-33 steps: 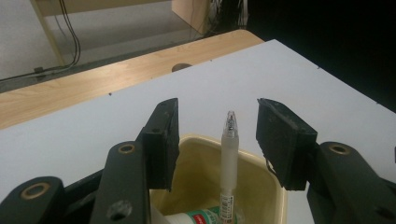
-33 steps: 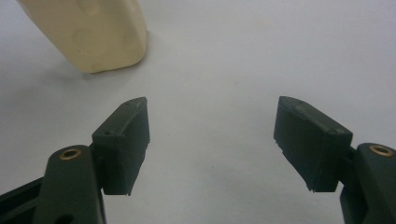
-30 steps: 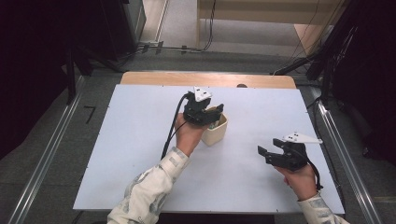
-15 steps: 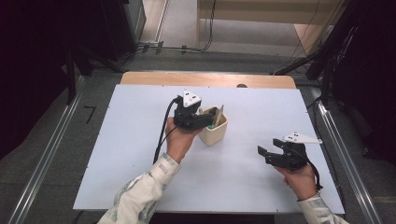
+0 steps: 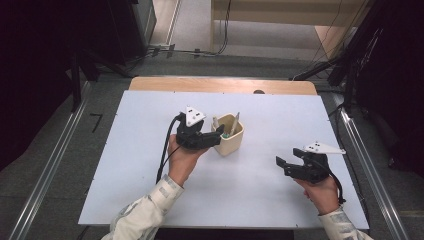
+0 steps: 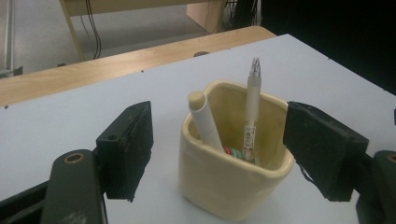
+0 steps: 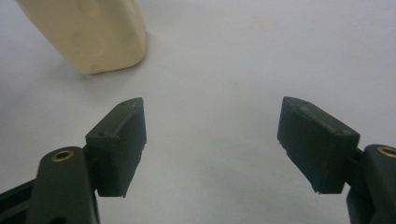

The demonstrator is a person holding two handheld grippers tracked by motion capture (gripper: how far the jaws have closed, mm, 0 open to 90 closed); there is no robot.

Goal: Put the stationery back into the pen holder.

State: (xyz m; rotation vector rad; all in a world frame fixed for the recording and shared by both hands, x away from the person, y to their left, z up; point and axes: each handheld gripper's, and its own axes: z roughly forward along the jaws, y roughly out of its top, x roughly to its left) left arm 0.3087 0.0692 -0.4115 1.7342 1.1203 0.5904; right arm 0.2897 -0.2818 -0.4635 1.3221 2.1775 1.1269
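Observation:
A cream cup (image 5: 232,144) stands on the white table (image 5: 125,165) near its middle. A white marker (image 6: 205,123) and a clear pen (image 6: 252,112) stand upright in the cup (image 6: 224,186). My left gripper (image 5: 214,140) is level at the cup's left side and points at it. Its jaws have just been opening. In the left gripper view the gripper (image 6: 219,140) is open, the cup sits just ahead of the gap, and neither pad touches it. My right gripper (image 5: 282,166) is held low at the right, open and empty (image 7: 212,135), with the cup (image 7: 93,32) farther off.
A wooden strip (image 5: 220,85) runs along the table's far edge. Metal rails (image 5: 45,170) flank the table on the floor, and cables (image 5: 190,50) lie beyond it. Bare white surface lies between the cup and my right gripper.
My left gripper has drawn back from above the cup to its left side and a little lower, and its jaws stand wider. The pens now show in the cup. The right hand has kept still.

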